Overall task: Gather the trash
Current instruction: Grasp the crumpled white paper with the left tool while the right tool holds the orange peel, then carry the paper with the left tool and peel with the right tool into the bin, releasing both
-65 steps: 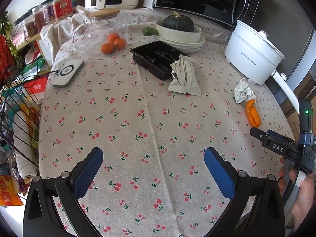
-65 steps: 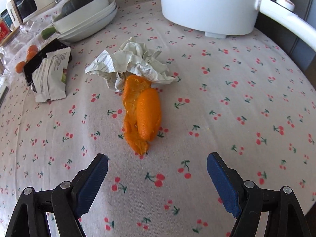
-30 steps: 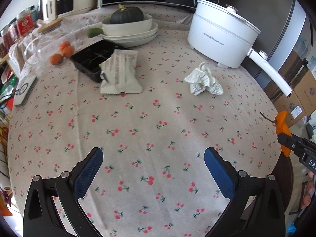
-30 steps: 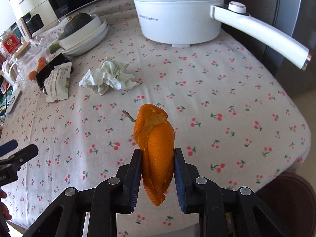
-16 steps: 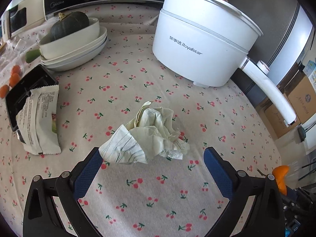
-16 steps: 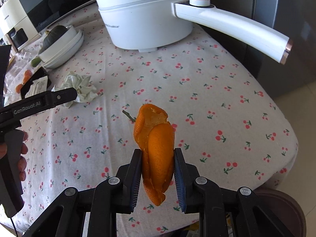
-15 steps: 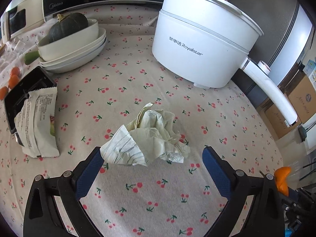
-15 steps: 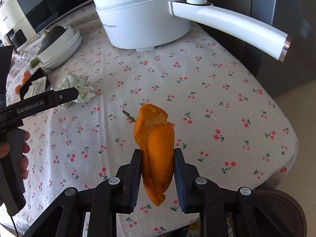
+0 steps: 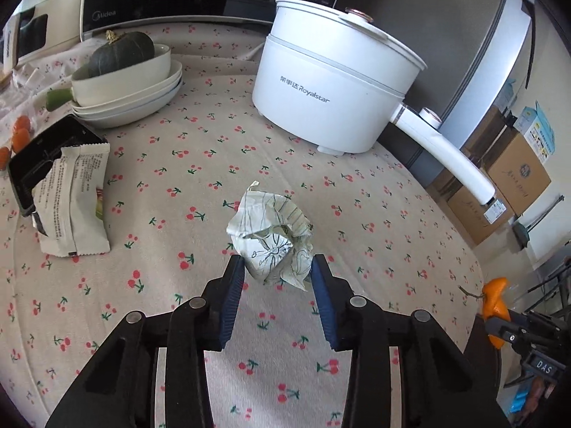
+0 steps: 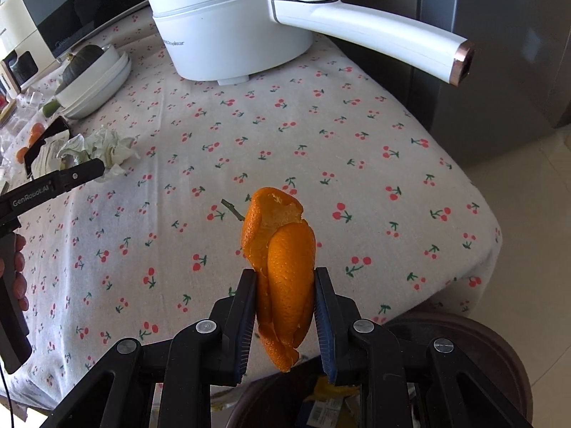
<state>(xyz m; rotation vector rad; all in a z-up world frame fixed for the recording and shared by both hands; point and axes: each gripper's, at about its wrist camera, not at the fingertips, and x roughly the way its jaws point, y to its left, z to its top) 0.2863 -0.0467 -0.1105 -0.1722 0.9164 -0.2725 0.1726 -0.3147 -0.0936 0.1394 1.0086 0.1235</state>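
A: Two pieces of trash in hand, one per claw. Right gripper point(image 10: 285, 306) is pinching the orange peel point(image 10: 280, 271) between its blue pads; peel stands upright, lower tip hanging below the fingers. Left gripper point(image 9: 278, 285) has its pads pressed in against both flanks of the crumpled paper ball point(image 9: 271, 239).

B: Position relative to the white Royalstar pot point(image 9: 332, 89)?

A: Paper ball is in front of the pot, near the middle of the cherry-print tablecloth point(image 9: 160, 185). Cannot tell whether it is clear of the cloth. Peel is past the table edge on the pot-handle side, above the dark round bin point(image 10: 464, 363) below the edge. Bin already shows scraps inside.

B: Risks?

A: First, paper: it is springy and loosely wadded, and the pads hold only its lower part. My judgement is it could squeeze out or unfold on the carry toward the bin. Second, peel: it is thin and curled, so it may cling to one pad on release, or fall against the bin rim if the claw is not centred over the opening. Third, the pot's long handle point(image 10: 374, 35) juts toward the bin side; a wide swing of the left claw could clip it.

B: Remaining trash?

A: Snack wrapper point(image 9: 71, 199), left of the pot beside the black tray point(image 9: 46, 157), untouched.
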